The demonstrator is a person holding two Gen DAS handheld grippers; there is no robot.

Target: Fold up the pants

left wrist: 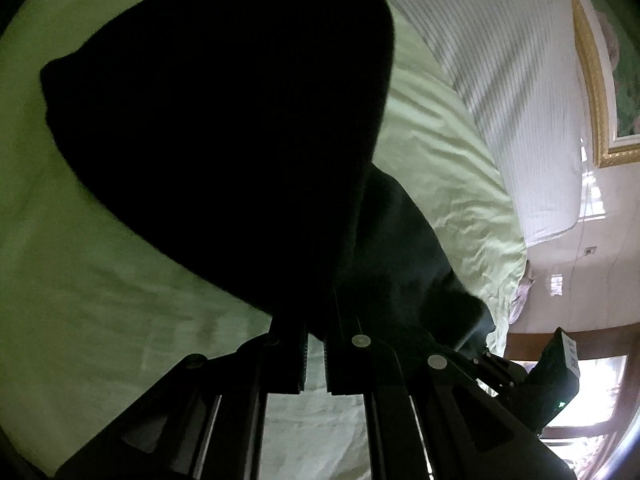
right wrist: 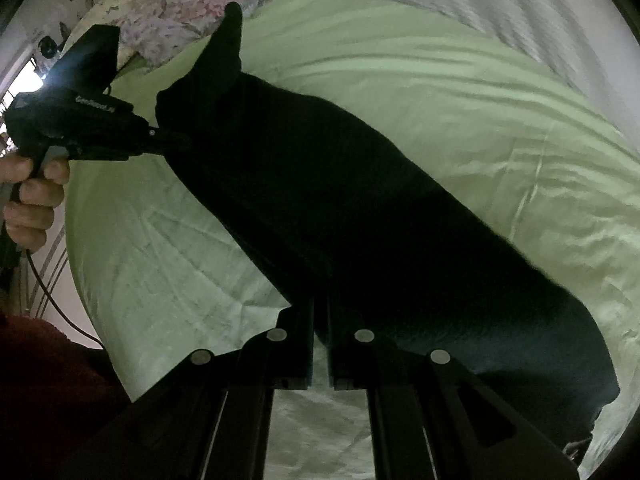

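Left gripper [left wrist: 316,320] clamps the black pants [left wrist: 224,128], which fill frame centre, lifted over the green sheet [left wrist: 80,272]. Right gripper [right wrist: 320,320] pinches the other end. Risk: thin edge grips slip under sag, or uneven pulling skews the fold.

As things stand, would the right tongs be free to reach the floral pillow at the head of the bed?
Probably not: the right tongs look shut on the dark pants, which stretch across to the left tongs. The floral pillow lies beyond them.
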